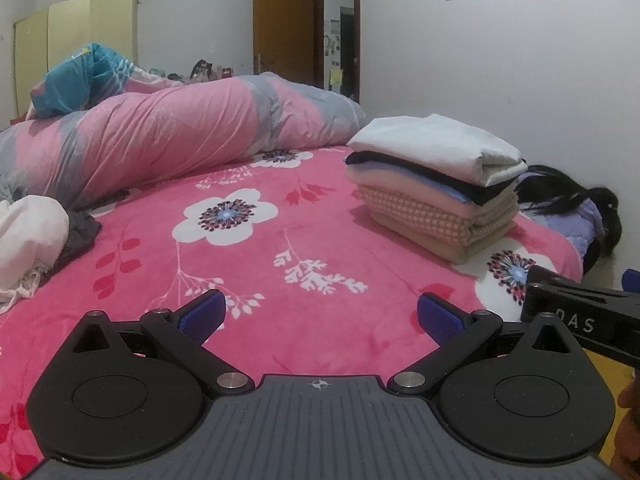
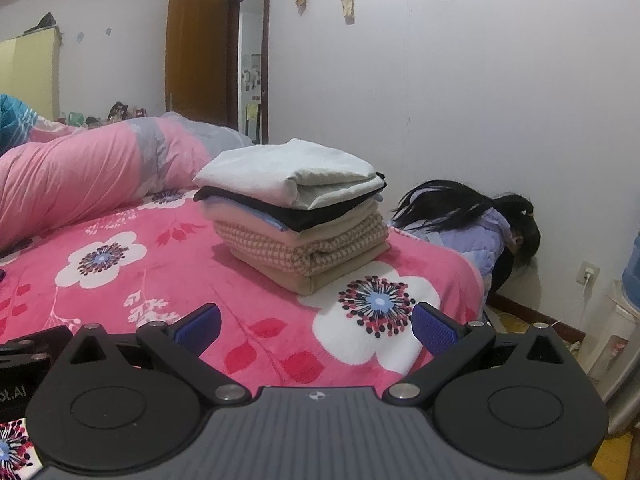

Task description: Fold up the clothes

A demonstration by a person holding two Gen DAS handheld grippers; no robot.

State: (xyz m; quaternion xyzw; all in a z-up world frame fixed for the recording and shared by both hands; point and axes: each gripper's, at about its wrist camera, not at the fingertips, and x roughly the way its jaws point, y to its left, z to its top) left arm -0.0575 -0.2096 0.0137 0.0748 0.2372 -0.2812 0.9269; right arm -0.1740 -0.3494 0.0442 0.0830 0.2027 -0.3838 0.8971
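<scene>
A stack of folded clothes sits on the pink flowered blanket, white piece on top, then black, pale pink, checked and beige ones. It also shows in the right wrist view. Loose unfolded clothes, white and dark grey, lie at the left edge of the bed. My left gripper is open and empty above the blanket near the front edge. My right gripper is open and empty, in front of the stack and apart from it. The right gripper's body shows at the right in the left wrist view.
A rolled pink and grey duvet lies across the back of the bed. A person with long black hair crouches beside the bed against the white wall. A wardrobe and an open door stand behind. A water dispenser stands at right.
</scene>
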